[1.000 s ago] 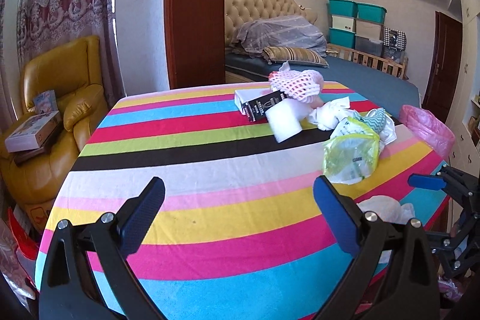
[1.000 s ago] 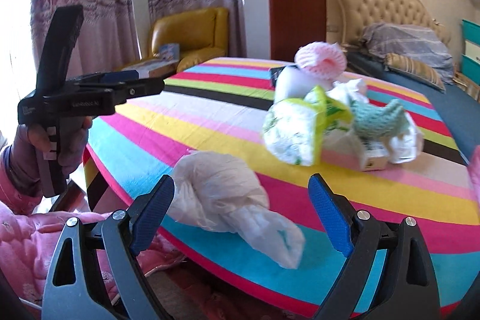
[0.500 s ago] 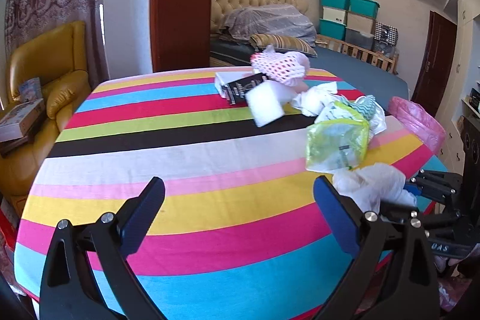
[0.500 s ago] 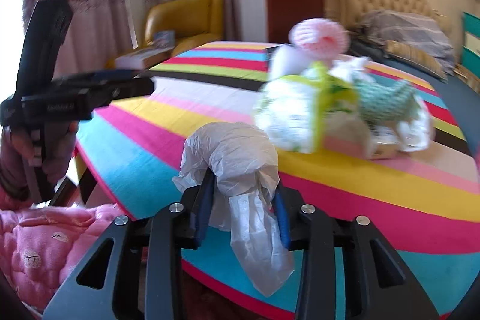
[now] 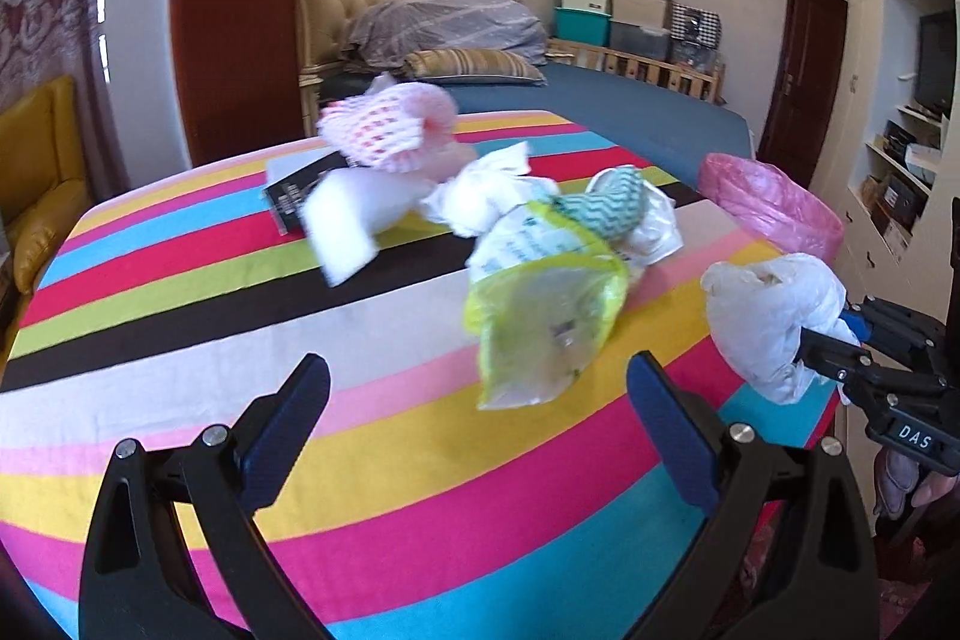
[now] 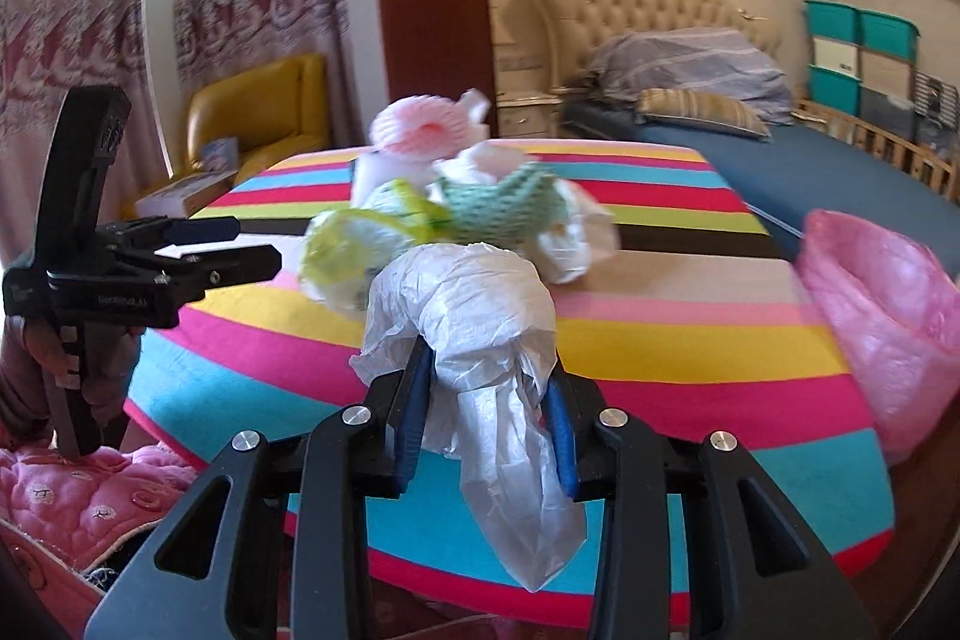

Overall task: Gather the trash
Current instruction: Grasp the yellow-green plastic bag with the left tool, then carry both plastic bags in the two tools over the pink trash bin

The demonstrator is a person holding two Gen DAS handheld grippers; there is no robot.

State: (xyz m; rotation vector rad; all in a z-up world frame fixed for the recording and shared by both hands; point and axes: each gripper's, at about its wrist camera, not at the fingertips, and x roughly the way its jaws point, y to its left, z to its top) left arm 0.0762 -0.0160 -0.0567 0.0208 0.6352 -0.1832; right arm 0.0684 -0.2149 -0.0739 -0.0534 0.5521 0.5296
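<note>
Right gripper (image 6: 487, 388): jaws clamping a crumpled white plastic bag (image 6: 462, 304) above the striped table's (image 5: 240, 340) near edge (tail dangling). Left gripper (image 5: 480, 418): hovering wide open, empty, angling down toward a yellow-green packet (image 5: 540, 328).

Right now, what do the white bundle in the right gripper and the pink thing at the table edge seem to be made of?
White bundle: probably thin plastic film, maybe crumpled paper; matte, semi-translucent, sharply wrinkled, with a limp tail hanging down. Pink bag: thin glossy plastic film, likely a bin liner; translucent, with fine shiny creases and an open rim.
</note>
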